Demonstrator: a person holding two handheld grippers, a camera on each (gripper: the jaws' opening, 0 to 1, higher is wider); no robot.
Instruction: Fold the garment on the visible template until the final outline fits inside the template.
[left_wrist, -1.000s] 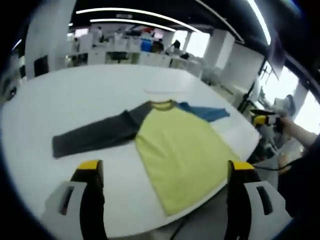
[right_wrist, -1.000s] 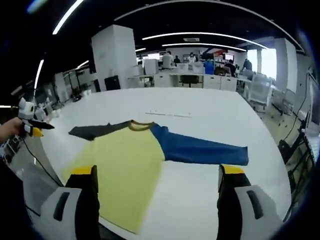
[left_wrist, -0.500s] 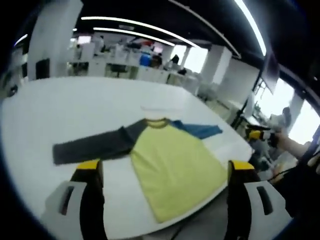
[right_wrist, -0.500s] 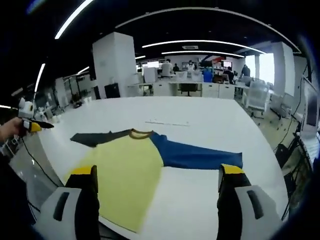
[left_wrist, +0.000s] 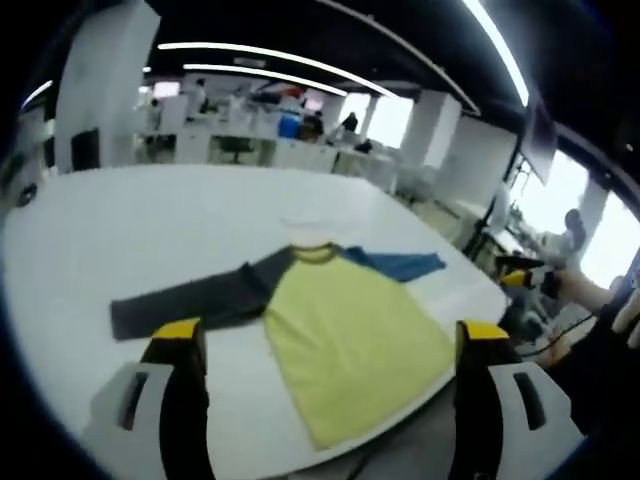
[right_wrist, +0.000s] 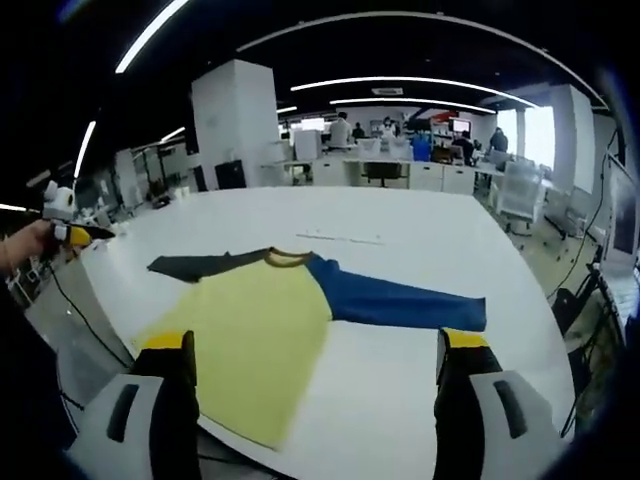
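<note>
Right now the shirt lies spread flat and unfolded on the white tabletop, both tools, left and right, hovering spread and empty, so next comes reaching for a sleeve.

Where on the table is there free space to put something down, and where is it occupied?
The white table is bare beyond the shirt's collar, toward the office desks, and in front of the blue sleeve, toward the right gripper. In the left gripper view, bare table lies behind the grey sleeve. The yellow body covers the near edge.
</note>
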